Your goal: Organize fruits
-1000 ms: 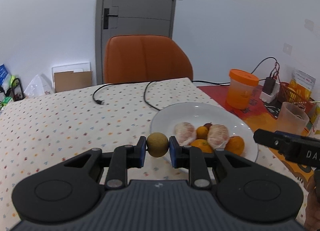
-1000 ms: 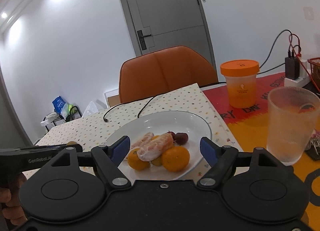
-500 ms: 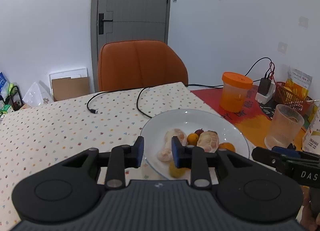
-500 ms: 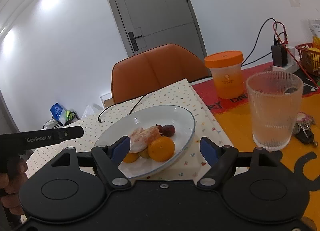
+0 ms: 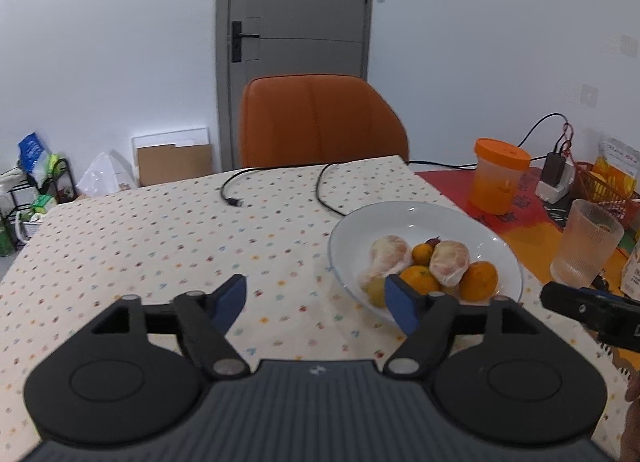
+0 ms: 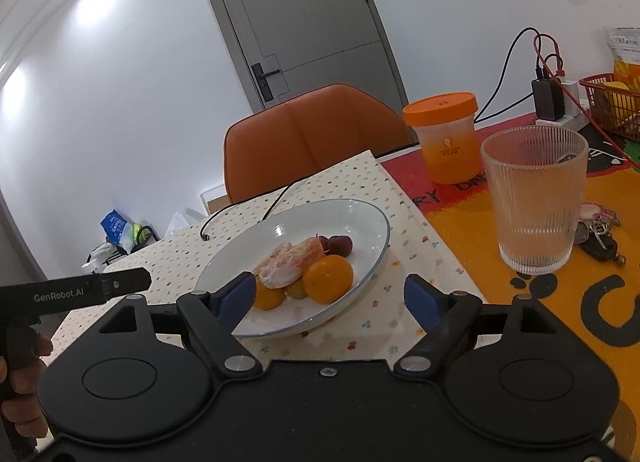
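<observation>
A white plate [image 5: 404, 217] [image 6: 360, 221] on the dotted tablecloth holds peeled citrus [image 5: 386, 256] [image 6: 290, 262], oranges [image 5: 478, 280] [image 6: 328, 280], dark red fruit [image 6: 339, 244] and a small green-brown fruit [image 5: 376, 290] [image 6: 297, 290] at its near rim. My left gripper [image 5: 316, 302] hangs over the cloth just left of the plate, its jaws opening with nothing between them. My right gripper [image 6: 332, 298] hovers at the plate's near edge, jaws opening wide, gripping nothing.
A ribbed glass [image 6: 534, 201] and an orange-lidded cup [image 6: 444, 137] stand right of the plate on an orange mat. Keys [image 6: 598, 229], a charger [image 6: 546, 99] and a red basket [image 6: 612, 101] lie beyond. A black cable [image 5: 280, 185] crosses the cloth; an orange chair [image 5: 320, 121] stands behind.
The left gripper let go of the small green-brown fruit, which now lies on the plate, then opened wide and drew back to the left. The right gripper widened slightly and shifted.
</observation>
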`<state>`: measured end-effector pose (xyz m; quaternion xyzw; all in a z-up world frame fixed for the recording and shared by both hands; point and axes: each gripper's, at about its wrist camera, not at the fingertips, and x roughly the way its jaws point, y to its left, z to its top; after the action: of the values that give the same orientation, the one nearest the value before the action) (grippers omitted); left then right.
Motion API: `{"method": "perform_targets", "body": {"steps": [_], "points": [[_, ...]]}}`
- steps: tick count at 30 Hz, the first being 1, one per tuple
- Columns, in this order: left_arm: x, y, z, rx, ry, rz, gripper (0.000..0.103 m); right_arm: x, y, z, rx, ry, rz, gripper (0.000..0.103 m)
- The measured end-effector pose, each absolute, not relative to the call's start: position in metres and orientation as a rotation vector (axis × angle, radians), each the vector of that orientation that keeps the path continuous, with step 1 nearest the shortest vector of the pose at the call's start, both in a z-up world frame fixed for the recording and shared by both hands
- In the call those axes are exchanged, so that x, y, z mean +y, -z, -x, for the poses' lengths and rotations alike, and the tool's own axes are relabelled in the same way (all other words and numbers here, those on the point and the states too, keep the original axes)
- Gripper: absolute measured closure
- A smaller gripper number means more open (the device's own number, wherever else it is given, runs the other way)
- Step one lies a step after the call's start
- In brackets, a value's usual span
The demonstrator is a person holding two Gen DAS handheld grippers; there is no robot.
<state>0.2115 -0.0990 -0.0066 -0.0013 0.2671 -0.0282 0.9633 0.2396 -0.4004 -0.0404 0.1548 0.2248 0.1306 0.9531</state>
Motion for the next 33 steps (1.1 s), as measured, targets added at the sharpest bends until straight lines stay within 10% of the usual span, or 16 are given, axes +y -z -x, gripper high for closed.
{"method": "perform_targets", "body": {"steps": [10,33], "points": [[-0.072,0.003,-0.178,0.553,0.005,0.039,0.018,-0.388,0.031,-0.218,0.440,-0.284,-0.306,0.000],[-0.029,-0.022,-0.105,0.507,-0.070,0.054,0.005,-0.345,0.002,-0.178,0.481,-0.396,-0.201,0.000]]}}
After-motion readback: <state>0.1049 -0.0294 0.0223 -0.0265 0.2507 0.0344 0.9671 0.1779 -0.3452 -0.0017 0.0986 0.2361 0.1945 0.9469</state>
